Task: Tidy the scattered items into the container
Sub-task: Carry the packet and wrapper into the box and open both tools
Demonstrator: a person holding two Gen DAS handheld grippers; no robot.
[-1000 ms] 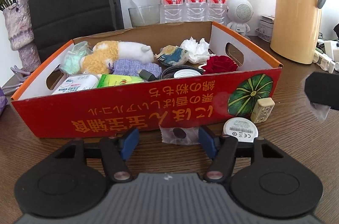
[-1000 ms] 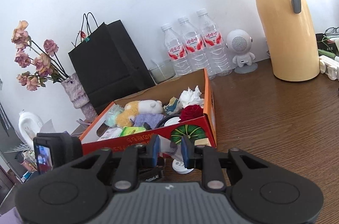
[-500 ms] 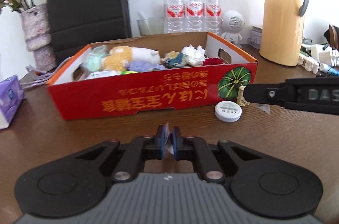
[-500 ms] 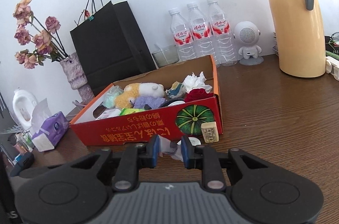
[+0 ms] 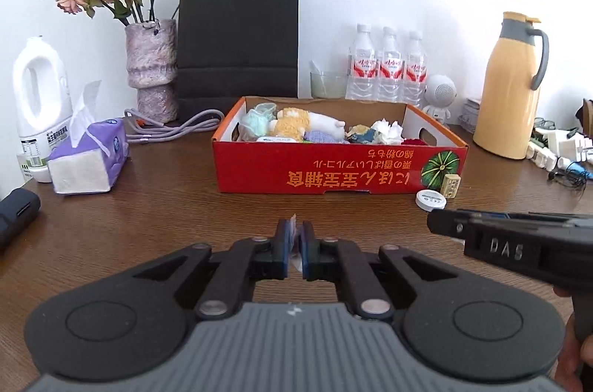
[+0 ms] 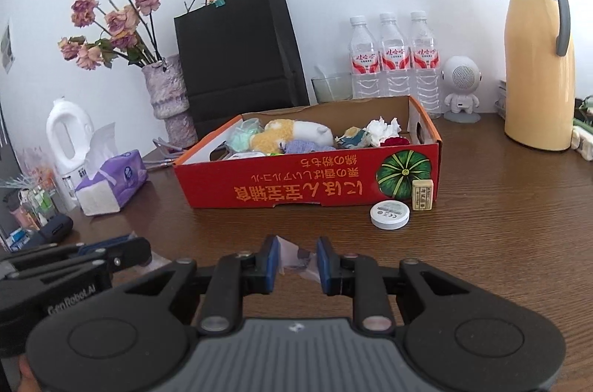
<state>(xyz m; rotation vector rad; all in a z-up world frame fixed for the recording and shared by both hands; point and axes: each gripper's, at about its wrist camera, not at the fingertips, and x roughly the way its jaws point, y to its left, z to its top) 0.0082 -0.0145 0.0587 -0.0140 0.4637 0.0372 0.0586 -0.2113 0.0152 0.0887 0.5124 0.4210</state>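
The red cardboard box (image 6: 307, 177) is your container, sitting mid-counter (image 6: 500, 225) in front of the black paper bag (image 6: 237, 55), printed side facing you with the lettering upside down and a green pumpkin picture on the right end. It's already pretty full: a plush toy (image 6: 292, 132), crumpled tissue (image 6: 381, 129), something red that looks like a fabric rose (image 6: 396, 141) and a few packets packed along the open top.

Both of your grippers hang low over the counter, well short of the box. Your right gripper (image 6: 296, 258) has its jaws only partly closed, with a crinkly clear wrapper (image 6: 296, 256) sitting between the pads, so I'd call that a grip. Your left gripper (image 5: 295, 249) is closed nearly all the way, pinching a thin sliver of clear film (image 5: 294, 225) that sticks up between the pads. My guess is both pieces are the same sort of small wrapper, held loosely because they're flimsy.

Still loose on the counter, right against the box's front right corner: a white round disc (image 6: 390, 214) lying flat, and just behind it a small cream tile (image 6: 422, 194) standing upright, touching the box wall. Those look like the next pickups once you've dropped the wrappers in.
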